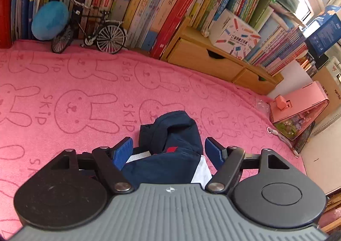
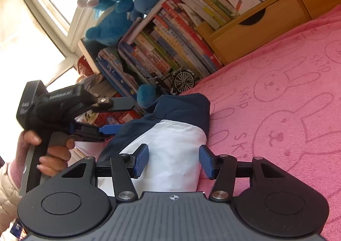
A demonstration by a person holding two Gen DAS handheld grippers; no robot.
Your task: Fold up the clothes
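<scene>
A: Item 1, garment (image 1: 170, 151). Status?
B: Navy w/ white panel, already bunched into a compact bundle on the pink bunny blanket (image 1: 85, 83). Looks mostly folded, approx. last stage; edges not squared, top flap humped up, so a tidy/flatten pass prob. left.

A: Left to right, pls. Left gripper (image 1: 169, 149)?
B: Jaws spread, garment lies between them, pads not pressing it. In the right-wrist view it sits at the bundle's left side, a hand (image 2: 53, 155) on its grip.

A: Garment details?
B: Navy upper part, small red tab, white strip near the left pad; white panel toward the right. Soft, wrinkled, a thick wad, not flat. Lies near the blanket's front edge, well apart from the books.

A: Right gripper (image 2: 173, 161)?
B: Jaws spread too, straddling the white panel, no pinch visible.

A: Other clothes?
B: None in view; cannot tell if more remain.
</scene>
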